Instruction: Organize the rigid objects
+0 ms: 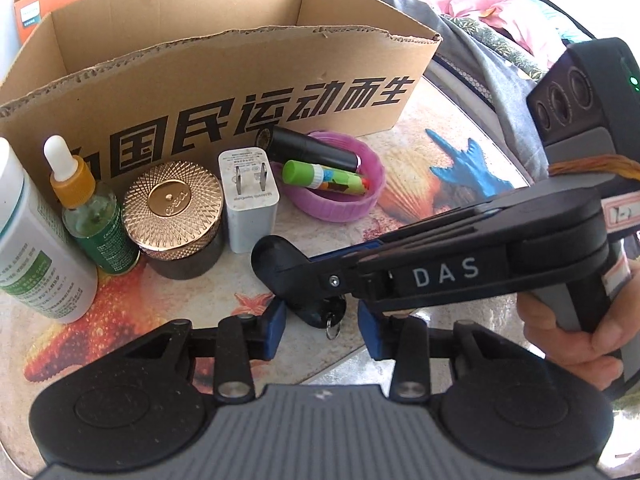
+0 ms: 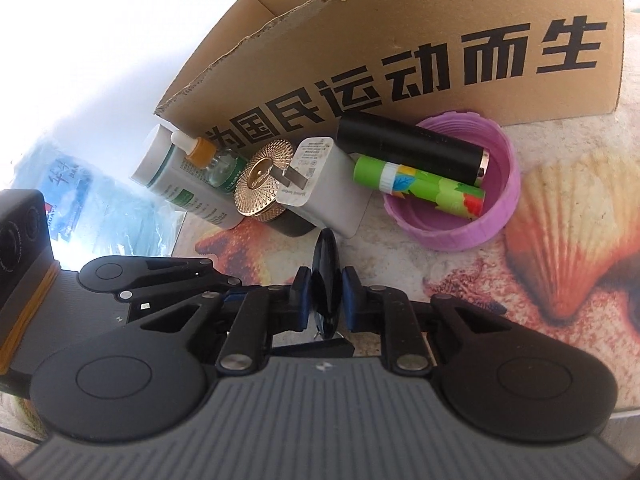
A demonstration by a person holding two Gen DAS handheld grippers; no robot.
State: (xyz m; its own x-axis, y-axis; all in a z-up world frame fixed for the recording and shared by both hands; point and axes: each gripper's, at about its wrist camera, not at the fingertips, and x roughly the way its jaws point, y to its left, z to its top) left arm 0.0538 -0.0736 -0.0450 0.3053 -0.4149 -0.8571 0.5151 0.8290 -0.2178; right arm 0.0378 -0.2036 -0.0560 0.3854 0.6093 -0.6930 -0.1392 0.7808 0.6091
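My right gripper (image 2: pixel 326 294) pinches one dark key fob (image 2: pixel 325 276); my left gripper (image 1: pixel 322 326) gapes wide, holding nothing. Against one cardboard box (image 1: pixel 224 76) I count two bottles, one jar (image 1: pixel 176 220), one charger (image 1: pixel 250 200), and two tubes in one purple lid (image 1: pixel 340 204).

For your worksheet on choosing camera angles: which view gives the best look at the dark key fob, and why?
The right wrist view: the key fob sits edge-on between the right gripper pads, clearly pinched. In the left wrist view the fob is mostly hidden under the right gripper's finger; only its lower part and ring show.
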